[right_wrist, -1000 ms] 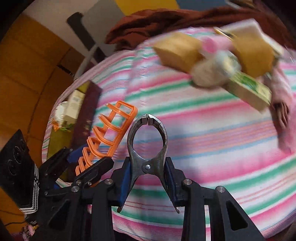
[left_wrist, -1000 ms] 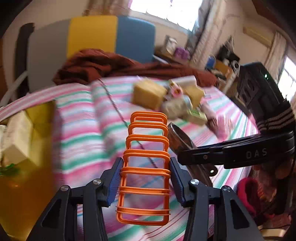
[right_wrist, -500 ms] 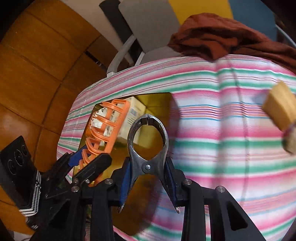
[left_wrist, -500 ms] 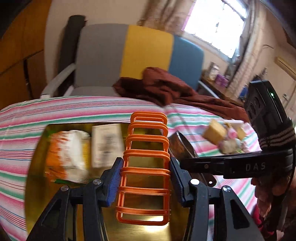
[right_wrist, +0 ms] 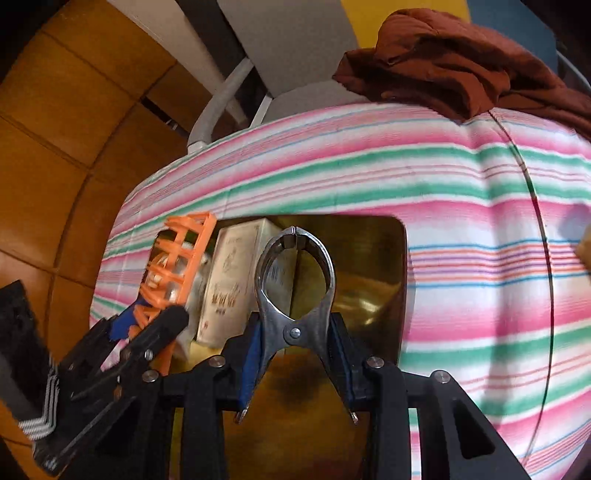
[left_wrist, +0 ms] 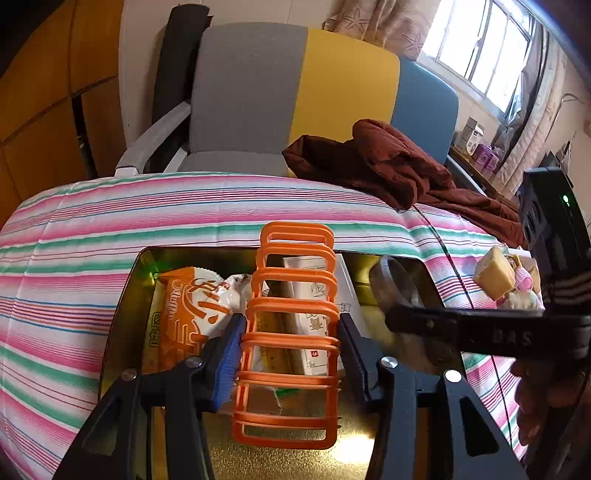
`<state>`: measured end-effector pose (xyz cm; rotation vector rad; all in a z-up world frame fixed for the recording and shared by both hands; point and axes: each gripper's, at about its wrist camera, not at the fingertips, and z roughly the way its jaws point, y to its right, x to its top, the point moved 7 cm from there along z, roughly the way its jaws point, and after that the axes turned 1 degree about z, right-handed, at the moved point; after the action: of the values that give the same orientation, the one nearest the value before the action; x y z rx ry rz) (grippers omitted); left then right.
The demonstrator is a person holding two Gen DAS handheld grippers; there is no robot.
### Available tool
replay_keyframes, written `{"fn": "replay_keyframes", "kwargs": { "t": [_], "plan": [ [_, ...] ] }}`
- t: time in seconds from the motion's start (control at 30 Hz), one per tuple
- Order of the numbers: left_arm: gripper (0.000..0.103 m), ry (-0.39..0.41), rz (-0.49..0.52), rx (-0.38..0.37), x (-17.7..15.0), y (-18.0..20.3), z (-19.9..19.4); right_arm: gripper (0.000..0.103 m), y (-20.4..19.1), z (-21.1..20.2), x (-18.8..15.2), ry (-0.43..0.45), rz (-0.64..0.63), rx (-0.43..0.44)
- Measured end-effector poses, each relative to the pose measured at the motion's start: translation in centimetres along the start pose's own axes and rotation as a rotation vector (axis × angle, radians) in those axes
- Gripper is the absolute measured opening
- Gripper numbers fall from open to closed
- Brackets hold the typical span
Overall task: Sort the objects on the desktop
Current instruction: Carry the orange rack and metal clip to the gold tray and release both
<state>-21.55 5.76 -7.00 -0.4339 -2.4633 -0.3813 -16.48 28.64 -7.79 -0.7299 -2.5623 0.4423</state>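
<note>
Two grips are holding: I am carrying the orange rack [left_wrist: 291, 332] in my left gripper [left_wrist: 290, 354] and the metal clamp [right_wrist: 295, 295] in my right gripper [right_wrist: 295, 365] over the gold tray [left_wrist: 122, 332] at lower centre, already holding a snack packet [left_wrist: 184, 314] and a box [right_wrist: 229, 288]; a small pile [left_wrist: 506, 277] at right is still waiting.

We see a chair [left_wrist: 295, 110] with grey, yellow and blue back panels standing behind the table, and a crumpled dark red cloth [left_wrist: 391, 166] lying partly over the striped tablecloth [left_wrist: 110, 221]. Starfish-patterned curtains [left_wrist: 388, 22] hang beside a bright window [left_wrist: 487, 48].

"DAS" stands on the right hand-held gripper [left_wrist: 509, 338] (packet lettering unreadable).
</note>
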Motion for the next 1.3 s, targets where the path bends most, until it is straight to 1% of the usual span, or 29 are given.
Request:
{"fn": "replay_keyframes", "kwargs": {
  "t": [0.07,0.1,0.2,0.27,0.33,0.43,0.57,0.7,0.8,0.87,0.93,1.0,1.03,1.07,1.13,1.3],
  "plan": [
    [0.05,-0.009,0.0,-0.009,-0.2,0.1,0.2,0.051,0.3,-0.2,0.3,0.017,-0.002,-0.017],
    [0.05,-0.008,0.0,-0.01,-0.2,0.2,0.3,0.059,0.3,-0.4,0.3,0.026,-0.007,-0.01],
    [0.05,-0.014,0.007,-0.005,-0.3,0.5,0.5,0.061,0.4,-2.1,-0.1,0.067,-0.04,-0.002],
    [0.05,-0.018,0.015,0.0,-0.5,0.7,0.6,0.064,0.7,-3.4,-0.6,0.093,-0.049,0.005],
    [0.05,-0.012,0.016,-0.005,-0.4,1.1,0.4,0.069,1.3,-4.9,-1.3,0.119,-0.045,0.012],
    [0.05,0.022,0.021,-0.033,0.1,2.9,-0.8,0.07,2.5,-6.5,-2.3,0.136,-0.042,0.015],
    [0.05,0.03,0.051,-0.086,0.7,6.3,-1.5,0.07,4.5,-8.5,-3.4,0.157,-0.029,0.011],
    [0.05,0.012,0.082,-0.084,0.6,9.1,-0.5,0.071,6.8,-10.4,-4.2,0.176,0.013,0.008],
    [0.05,-0.022,0.084,-0.071,-0.1,10.4,0.8,0.072,8.2,-11.4,-4.8,0.187,0.034,0.003],
    [0.05,-0.04,0.087,-0.048,-0.7,10.8,1.5,0.072,9.1,-12.0,-5.1,0.193,0.05,0.001],
    [0.05,-0.053,0.099,-0.052,-1.3,11.4,2.1,0.072,9.9,-12.6,-5.3,0.203,0.061,-0.003],
    [0.051,-0.07,0.082,-0.045,-1.7,11.4,2.4,0.072,10.7,-13.0,-5.4,0.211,0.07,-0.014],
    [0.052,-0.079,0.061,-0.056,-1.8,11.4,2.6,0.072,11.0,-13.1,-5.6,0.214,0.072,-0.015],
    [0.054,-0.077,0.05,-0.06,-1.8,11.3,2.5,0.072,11.2,-13.2,-5.7,0.215,0.072,-0.014],
    [0.057,-0.061,0.028,-0.042,-1.7,11.0,2.0,0.072,11.6,-13.6,-6.1,0.217,0.075,-0.014],
    [0.057,-0.038,-0.02,-0.041,-1.9,10.4,1.1,0.072,13.1,-14.5,-6.8,0.226,0.073,-0.028]
  ]
}}
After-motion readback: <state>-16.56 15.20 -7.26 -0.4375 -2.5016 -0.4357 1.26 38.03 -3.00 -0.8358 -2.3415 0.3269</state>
